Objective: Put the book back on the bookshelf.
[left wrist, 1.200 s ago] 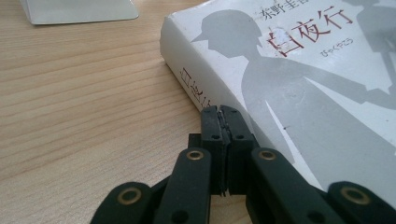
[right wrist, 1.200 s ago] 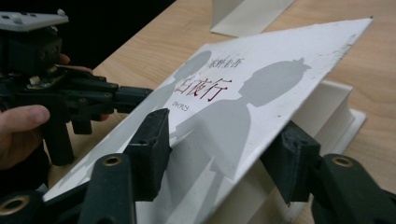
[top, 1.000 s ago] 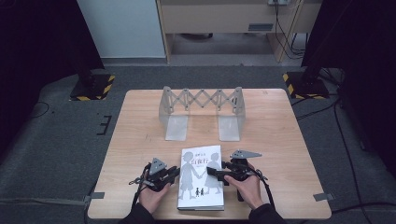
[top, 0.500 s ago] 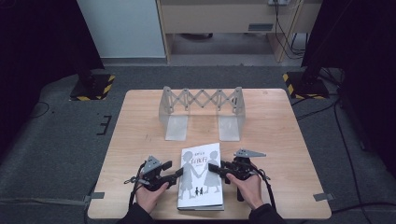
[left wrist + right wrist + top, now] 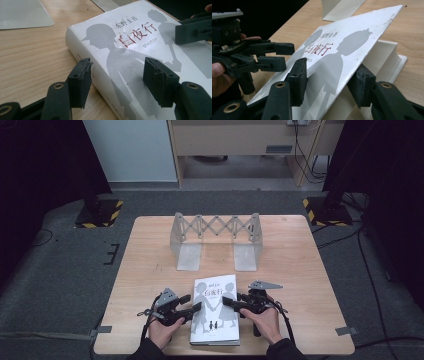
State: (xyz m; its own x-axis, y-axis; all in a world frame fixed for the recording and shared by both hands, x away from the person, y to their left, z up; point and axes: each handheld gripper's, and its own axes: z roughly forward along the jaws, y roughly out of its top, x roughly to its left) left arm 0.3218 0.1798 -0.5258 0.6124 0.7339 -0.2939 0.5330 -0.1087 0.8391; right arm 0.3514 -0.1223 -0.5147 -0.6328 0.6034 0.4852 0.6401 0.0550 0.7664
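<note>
Flanking one book (image 5: 215, 310), two grippers, left gripper (image 5: 196, 307) fingers parted astride its spine, right gripper (image 5: 329, 82) fingers straddling its raised cover (ungripped), one metal rack (image 5: 216, 240).

My left gripper (image 5: 196, 307) sits low with its jaws apart after just opening, my right gripper (image 5: 227, 302) faces it with one jaw on top and one underneath, maybe pinching, and both my hands (image 5: 164, 332) hold them near my body.
</note>
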